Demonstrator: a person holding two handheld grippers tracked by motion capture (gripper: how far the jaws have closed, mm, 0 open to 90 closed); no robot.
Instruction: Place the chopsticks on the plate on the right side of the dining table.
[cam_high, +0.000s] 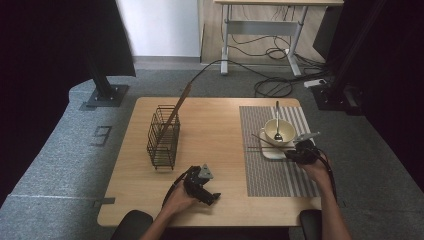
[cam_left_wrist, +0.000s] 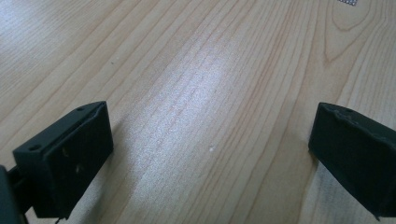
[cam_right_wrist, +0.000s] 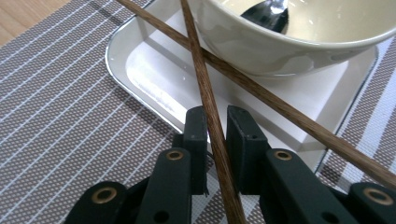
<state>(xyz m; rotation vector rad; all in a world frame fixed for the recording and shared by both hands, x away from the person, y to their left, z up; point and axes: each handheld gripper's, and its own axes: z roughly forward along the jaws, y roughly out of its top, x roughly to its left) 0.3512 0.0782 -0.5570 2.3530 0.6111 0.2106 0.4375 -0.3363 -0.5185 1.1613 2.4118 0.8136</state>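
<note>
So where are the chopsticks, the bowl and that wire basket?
chopstick (cam_right_wrist: 205, 93), right gripper view, mid-shaft, above the jaws
bowl (cam_high: 286, 129), high view, right rim
wire basket (cam_high: 162, 142), high view, front mesh wall

Bare wood lies open between the wire basket (cam_high: 163, 137) and the striped placemat (cam_high: 280, 172); bowl (cam_high: 278, 131) crowds the mat's far end.

Both hands low and forward, one gripper each.
Left gripper (cam_high: 214, 196) jaws wide apart; right gripper (cam_right_wrist: 215, 135) jaws nearly together, a narrow gap between the pads.
</note>
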